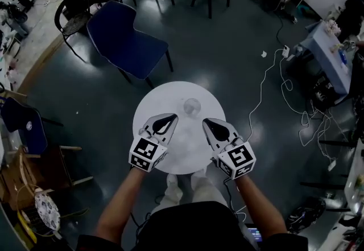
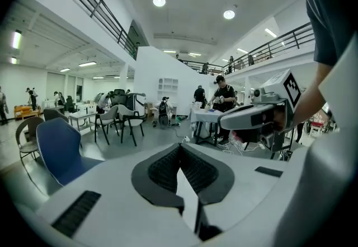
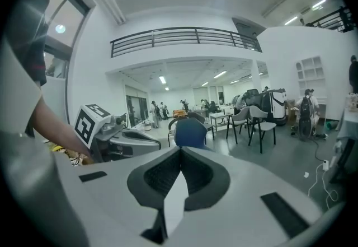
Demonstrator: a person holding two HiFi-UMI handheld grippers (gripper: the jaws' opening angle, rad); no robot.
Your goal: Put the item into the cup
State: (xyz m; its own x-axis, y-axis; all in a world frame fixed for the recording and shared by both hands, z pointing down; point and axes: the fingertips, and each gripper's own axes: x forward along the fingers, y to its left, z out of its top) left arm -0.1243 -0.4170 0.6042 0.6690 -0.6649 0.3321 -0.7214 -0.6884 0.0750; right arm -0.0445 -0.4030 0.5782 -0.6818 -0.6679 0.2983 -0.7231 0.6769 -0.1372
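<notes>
Cup [image 1: 191, 106], head view: it's a clear round glass cup standing on the far half of the small round white table [image 1: 170, 91], just beyond both of your jaw tips.
Item, head view: nothing loose shows on the tabletop. From up here you can't tell whether it already lies inside the glass.
Cup's axis, head view: the mouth faces up at you, so I judge the long axis vertical, upright with no lean showing.
Grippers, head view: your left gripper [image 1: 170, 118] and right gripper [image 1: 208, 123] hover side by side over the near half of the table. Their noses angle in toward the cup and are apart from it.
Left gripper view: the left gripper [image 2: 180, 146] has its jaws pressed together, dark ribbed pads meeting, and nothing sits between them. The cup is out of this view, which shows only the hall and a blue plastic chair [image 2: 59, 150].
Right gripper view: the right gripper [image 3: 180, 149] reads the same, closed tight and empty. Again there's no cup in frame.
Risk, tipping: the glass looks light and sits between your two noses, so a forward push with closed jaws could knock it over or skid it toward the far rim.
Risk, blind aim: neither gripper camera shows the cup, so you'd be steering by the head view alone and could clip its rim.
</notes>
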